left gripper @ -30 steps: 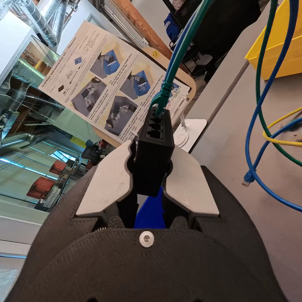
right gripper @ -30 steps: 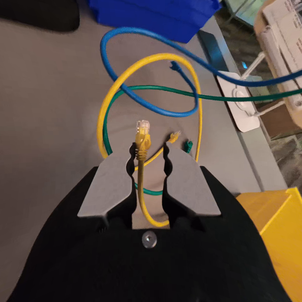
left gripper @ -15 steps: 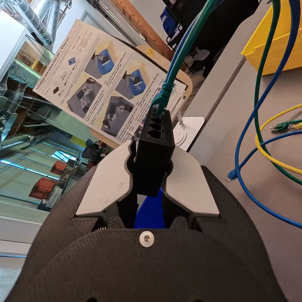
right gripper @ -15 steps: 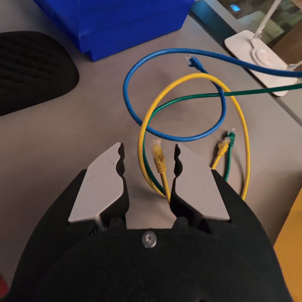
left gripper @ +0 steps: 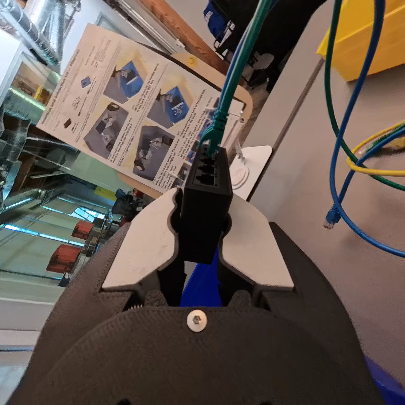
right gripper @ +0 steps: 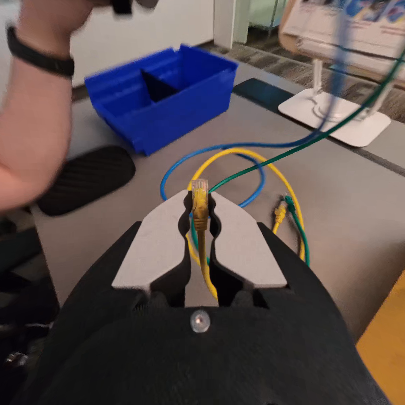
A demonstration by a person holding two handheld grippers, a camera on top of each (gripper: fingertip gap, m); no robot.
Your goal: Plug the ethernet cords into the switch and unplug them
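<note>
Grey worktop [right gripper: 328, 197] is carrying pretty much everything, with a blue bin [right gripper: 162, 122] sitting toward its far edge and a yellow bin [left gripper: 359, 43] over by another edge. Behind it all, a picture sheet [left gripper: 122, 109] is leaning on a white stand [left gripper: 249, 168] whose base is resting at the worktop's edge.

Left gripper [left gripper: 202, 217] is holding the black switch [left gripper: 207, 208] up off the worktop, its fingers [left gripper: 149, 241] clamped on both sides of the box, ports facing away from the camera. Green cord [left gripper: 232, 83] is plugged into the far end of the port row, and a blue cord [left gripper: 233, 63] is running up right alongside it; its plug is mostly hidden behind the green one. Nearer ports are looking empty.

Right gripper [right gripper: 199, 197] is pinching a yellow plug [right gripper: 199, 201], fingers [right gripper: 162, 241] closed tight on it with the clear tip poking out in front. Its yellow cord [right gripper: 282, 173] is looping across the middle of the worktop, tangled with loops of blue and green. Loose yellow end [right gripper: 279, 213] and loose green end [right gripper: 290, 202] are lying side by side just beside the loop. A loose blue plug [left gripper: 331, 219] is dangling near the worktop. A person's arm [right gripper: 35, 131] with a black wristband [right gripper: 41, 59] is showing blurry on the left side of the right wrist view.
</note>
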